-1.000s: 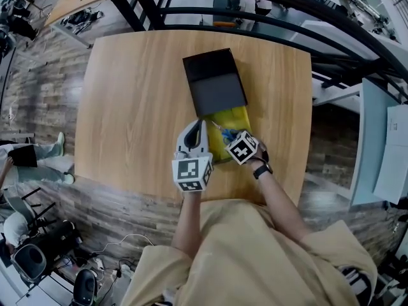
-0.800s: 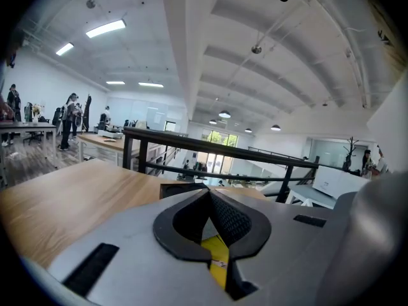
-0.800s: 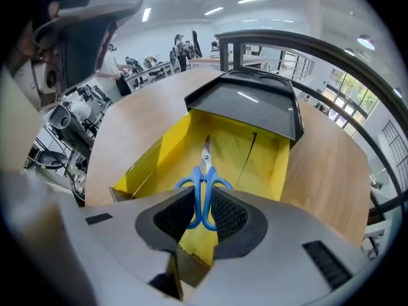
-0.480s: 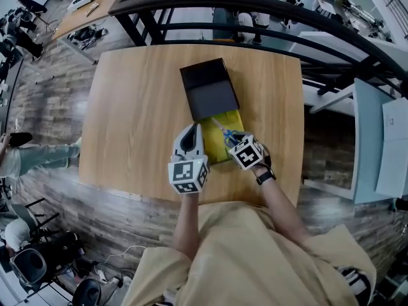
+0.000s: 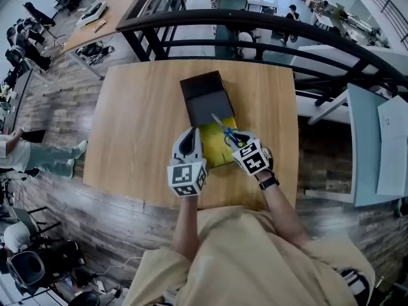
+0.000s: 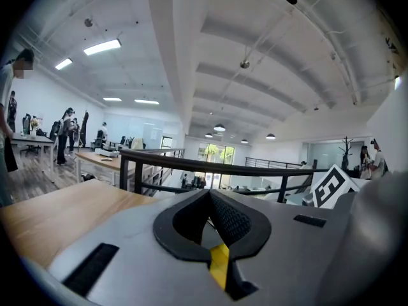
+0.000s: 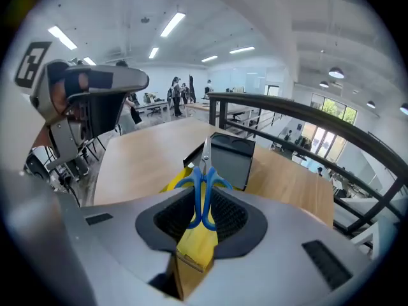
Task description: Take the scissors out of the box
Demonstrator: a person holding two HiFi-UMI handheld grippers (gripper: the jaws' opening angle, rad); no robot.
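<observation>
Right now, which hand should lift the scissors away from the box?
Right. The right gripper is shut on the scissors over the box; the left gripper holds no scissors.

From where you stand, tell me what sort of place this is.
Probably an open-plan office or workshop: a black railing past the wooden table, desks with people beyond, ceiling strip lights.

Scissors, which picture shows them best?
The right gripper view: the scissors fill the middle, blue handles pinched in the right hand-held gripper. The head view shows them tiny and far away. The left gripper view misses them.
</observation>
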